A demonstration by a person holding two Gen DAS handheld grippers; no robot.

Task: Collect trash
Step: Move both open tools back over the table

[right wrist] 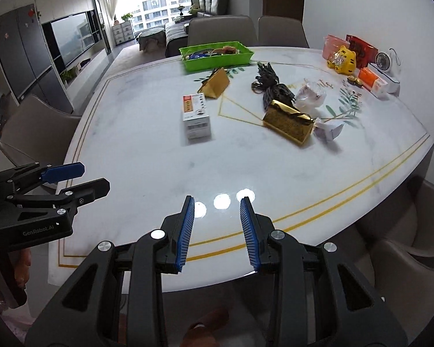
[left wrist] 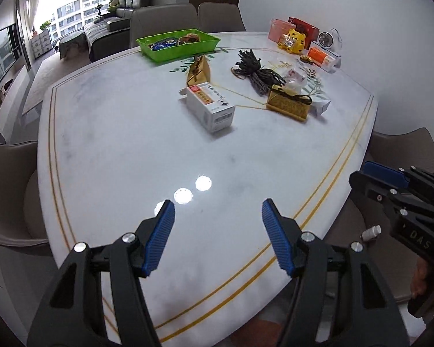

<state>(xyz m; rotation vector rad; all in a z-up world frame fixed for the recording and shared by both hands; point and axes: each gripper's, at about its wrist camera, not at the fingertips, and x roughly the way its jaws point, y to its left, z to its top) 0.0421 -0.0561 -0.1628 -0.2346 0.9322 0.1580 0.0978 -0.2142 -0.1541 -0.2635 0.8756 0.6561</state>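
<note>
Loose items lie on the white marble table [left wrist: 115, 150] [right wrist: 147, 159]: a white carton [left wrist: 209, 106] [right wrist: 196, 117], a gold triangular box [left wrist: 198, 70] [right wrist: 214, 83], a gold rectangular box [left wrist: 289, 104] [right wrist: 288, 123], a bundle of dark cords [left wrist: 256, 70] [right wrist: 270, 85], a crumpled clear wrapper [left wrist: 296, 76] [right wrist: 311, 94] and a white paper scrap [left wrist: 321, 106] [right wrist: 329, 130]. A green tray [left wrist: 178, 43] [right wrist: 215, 55] holding small items stands at the far side. My left gripper [left wrist: 218, 211] [right wrist: 84, 179] is open and empty over the near table edge. My right gripper [right wrist: 217, 205] [left wrist: 370, 173] is open and empty beside it.
At the far right stand a yellow tiger figure [left wrist: 293, 42] [right wrist: 343, 59], a pink pouch [left wrist: 279, 29], a red box [right wrist: 361, 46], a small white fan [left wrist: 328, 40] [right wrist: 386, 62] and an orange box [left wrist: 321, 56] [right wrist: 371, 80]. Brown chairs [left wrist: 8, 173] [right wrist: 34, 133] surround the table.
</note>
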